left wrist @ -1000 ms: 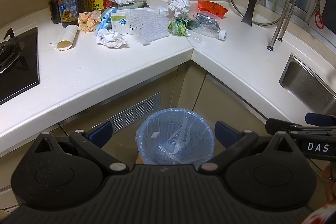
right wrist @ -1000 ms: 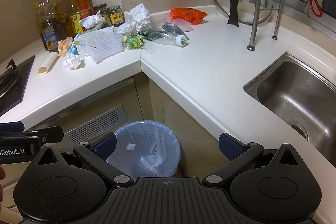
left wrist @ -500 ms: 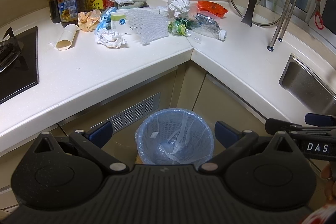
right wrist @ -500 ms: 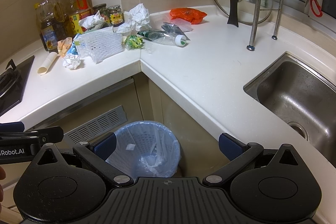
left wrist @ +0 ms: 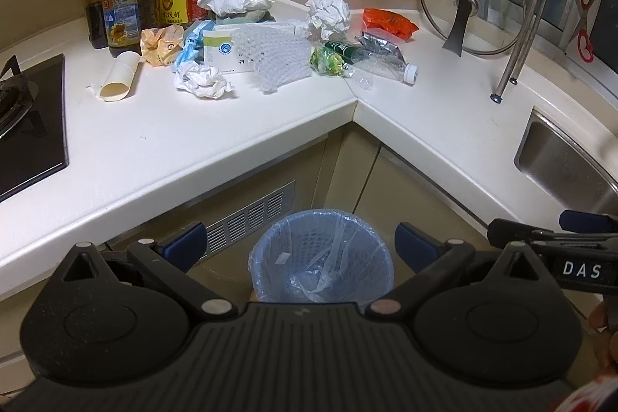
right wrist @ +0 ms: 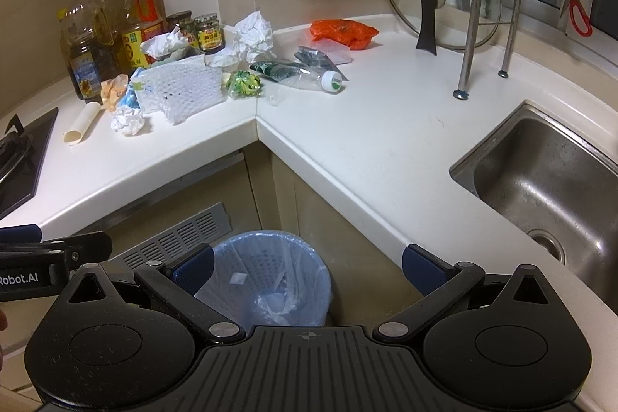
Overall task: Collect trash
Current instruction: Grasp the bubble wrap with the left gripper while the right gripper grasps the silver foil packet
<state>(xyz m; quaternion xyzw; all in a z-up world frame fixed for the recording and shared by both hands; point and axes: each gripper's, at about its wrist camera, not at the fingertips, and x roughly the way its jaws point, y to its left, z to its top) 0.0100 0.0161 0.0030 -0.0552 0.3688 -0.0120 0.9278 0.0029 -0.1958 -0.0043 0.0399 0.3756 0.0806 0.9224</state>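
Hovering side by side in front of a corner kitchen counter, both handheld grippers point toward a pile of trash. The left gripper (left wrist: 299, 242) has its blue-padded fingers spread wide with nothing between them, and the right gripper (right wrist: 307, 263) is spread wide and empty as well. Below them on the floor, in front of the cabinet corner, stands a blue mesh waste bin (left wrist: 321, 253) lined with a clear plastic bag.

The white counter (left wrist: 193, 149) bends at an inner corner, and the trash lies clustered toward the back of that corner, well apart from both grippers. Nearest the left wing's front edge is a crumpled white paper ball (left wrist: 202, 83), with a cardboard tube (left wrist: 117, 80) lying on its side near the black gas hob (left wrist: 27, 126). Behind the ball sits a white carton (left wrist: 224, 51) with a sheet of bubble wrap (left wrist: 280, 62) draped over it, beside a yellowish wrapper (left wrist: 160, 41) and a blue crumpled item (left wrist: 191, 41). A green wrapper (left wrist: 326, 60) and a crushed clear plastic bottle (left wrist: 376, 62) with a white cap lie on the seam of the corner. Farther back are a larger wad of white paper (left wrist: 328, 12), a silver foil pouch (left wrist: 376, 43) and an orange bag (left wrist: 388, 22).

Cooking oil bottles (left wrist: 127, 6) stand against the back wall. A glass pan lid (left wrist: 471, 10) leans upright at the rear of the right wing, and a steel sink (right wrist: 540, 188) is set into its right end.
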